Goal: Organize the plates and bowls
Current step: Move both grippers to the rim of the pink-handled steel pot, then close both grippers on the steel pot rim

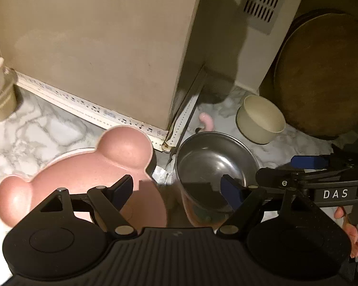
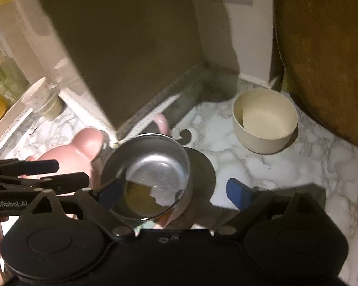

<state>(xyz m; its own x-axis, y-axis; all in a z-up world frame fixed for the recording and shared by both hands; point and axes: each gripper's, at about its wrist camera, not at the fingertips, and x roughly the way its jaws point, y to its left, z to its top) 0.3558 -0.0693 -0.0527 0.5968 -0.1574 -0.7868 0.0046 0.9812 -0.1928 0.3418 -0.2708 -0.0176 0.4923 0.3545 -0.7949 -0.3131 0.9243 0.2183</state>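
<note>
The left gripper point(image 1: 177, 188) is hanging wide open over the gap between the pink plate point(image 1: 88, 166) and the steel bowl point(image 1: 214, 164), with nothing between its pads. The right gripper point(image 2: 174, 190) is also standing wide open: its left pad is dipping inside the steel bowl point(image 2: 150, 171), its right pad is over bare bench point(image 2: 286, 166), and the bowl's right wall is lying between the two without being pinched. No earlier view shows whether those jaws are moving.

The bear-shaped pink plate is sitting on the marble bench just left of the steel bowl, nearly touching it, both close to the corner of a beige box point(image 1: 95, 47). A cream bowl point(image 2: 265, 121) is standing well apart to the right, beside a round wooden board point(image 2: 327, 54). Paper cups point(image 1: 0, 88) are stacked at the far left.

The step in hand is probably taking the steel bowl by its rim. To do it well, the right gripper should be settling lower so both pads straddle the wall squarely before closing, as thin steel is likely to slip or tip. The left gripper should be keeping clear of the plate's raised ear.
</note>
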